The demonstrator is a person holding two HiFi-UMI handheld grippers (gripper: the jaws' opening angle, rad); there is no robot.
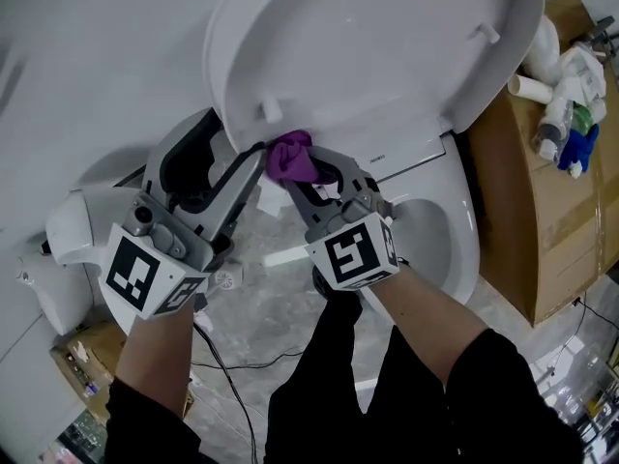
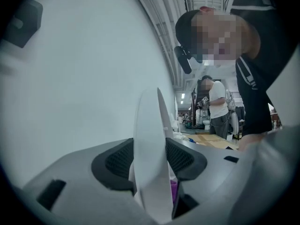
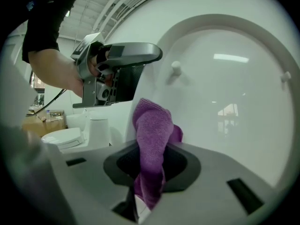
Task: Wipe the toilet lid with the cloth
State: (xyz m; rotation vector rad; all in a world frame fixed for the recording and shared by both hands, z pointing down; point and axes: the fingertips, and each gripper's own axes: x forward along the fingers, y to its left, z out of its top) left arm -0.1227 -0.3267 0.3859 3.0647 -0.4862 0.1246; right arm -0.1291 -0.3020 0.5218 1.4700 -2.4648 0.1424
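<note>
The white toilet lid (image 1: 368, 46) stands raised, its inner face toward me. My left gripper (image 1: 253, 158) grips the lid's lower left edge; in the left gripper view the rim (image 2: 150, 139) runs upright between both pads of the left gripper (image 2: 149, 161). My right gripper (image 1: 308, 170) is shut on a purple cloth (image 1: 290, 158), which sits bunched against the lid's inner face just right of the left gripper. In the right gripper view the cloth (image 3: 152, 130) sticks up from the right gripper (image 3: 151, 161) in front of the lid (image 3: 225, 93), with the left gripper (image 3: 119, 69) beyond.
The toilet bowl (image 1: 455, 249) lies below the lid at the right. A cardboard box (image 1: 542, 191) with bottles on top stands at the far right. Another white toilet (image 1: 68, 249) is at the left, and cables (image 1: 232, 365) cross the floor. A person (image 2: 218, 107) stands far off.
</note>
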